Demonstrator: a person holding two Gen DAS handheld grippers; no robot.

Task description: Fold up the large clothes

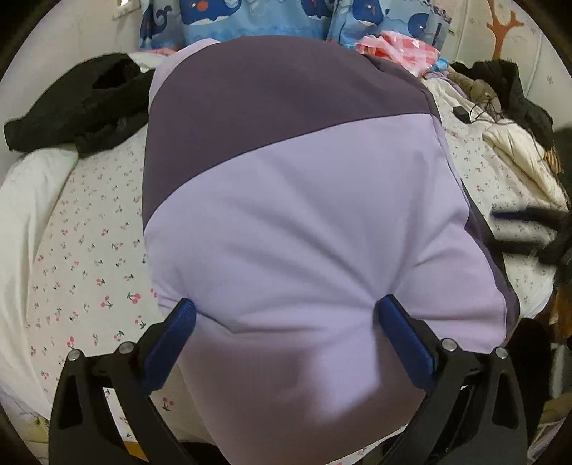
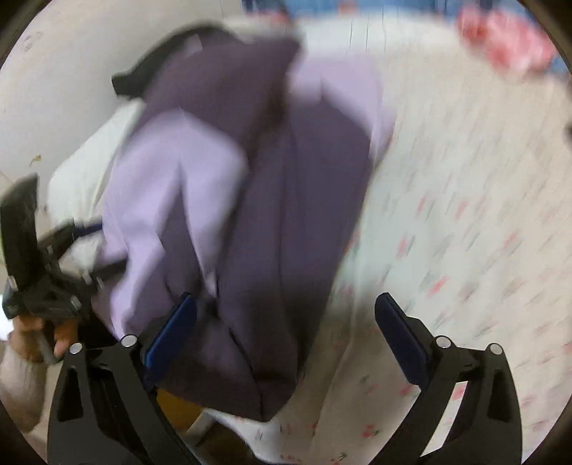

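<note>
A large lilac and dark purple garment lies folded on the cherry-print bed sheet and fills the middle of the left wrist view. My left gripper is open, its blue pads pressed against the lilac fabric, which bulges between them. In the blurred right wrist view the same garment lies left of centre. My right gripper is open: its left pad overlaps the dark purple edge, its right pad is over bare sheet. A hand holds the left gripper at the garment's lilac side.
A black garment lies at the back left beside a white duvet. Blue whale-print fabric and a pink bag sit at the head. A pile of clothes and a cable covers the right side.
</note>
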